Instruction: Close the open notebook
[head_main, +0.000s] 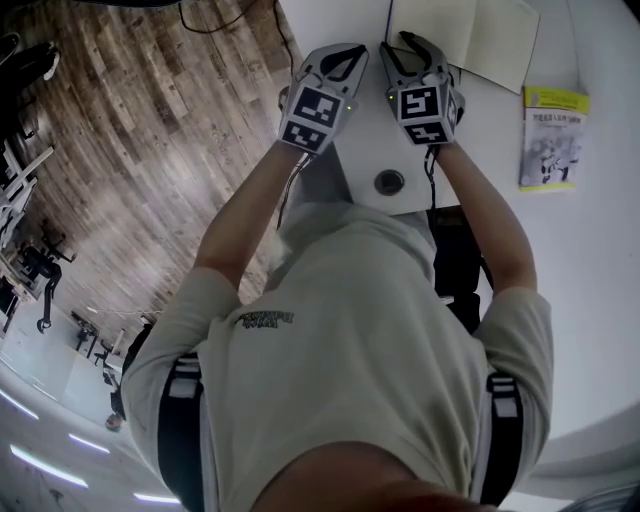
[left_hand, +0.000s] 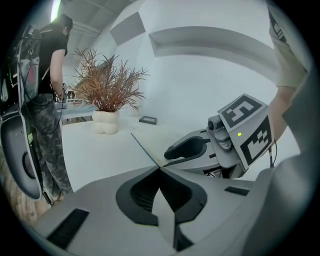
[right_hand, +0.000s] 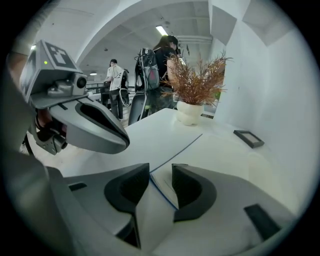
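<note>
As the head view has it, a person (head_main: 350, 340) in a beige T-shirt holds both grippers side by side over the near edge of a white table (head_main: 600, 250). The left gripper (head_main: 352, 52) points at bare tabletop just left of the open notebook (head_main: 470, 40). The right gripper (head_main: 408, 46) has its tips at the notebook's near left corner. The notebook lies flat, pages up. A yellow-green booklet (head_main: 553, 135) lies to its right, apart from it. A round cable hole (head_main: 389, 182) sits in the table between the forearms, and the wooden floor (head_main: 130, 130) is on the left.

Left gripper view: the left gripper (left_hand: 160, 169) has its jaws pressed together tip to tip, with nothing between them. The notebook (left_hand: 165, 140) starts just past the tips. Its dark blue cover edge runs away from them, with the pages to the right of that edge. The right gripper (left_hand: 170, 154) sits low over the same corner from the right. A dried plant (left_hand: 107, 87) in a white vase (left_hand: 106, 121) and a small dark frame (left_hand: 148, 120) stand farther back on the table (left_hand: 90, 150). A bystander (left_hand: 47, 85) is at the left.

Right gripper view: the right gripper (right_hand: 161, 174) has its fingers (right_hand: 192, 187) a narrow gap apart, not clamped. The notebook (right_hand: 220, 150) has its corner in that gap — the blue cover edge passes between the fingers, closer to the picture-left one. I cannot tell whether either pad touches it. The pages spread away beyond the picture-right finger. The left gripper (right_hand: 120, 142) is at upper left, close beside. The plant (right_hand: 197, 82), vase (right_hand: 189, 112) and frame (right_hand: 249, 138) are at the far end.
</note>
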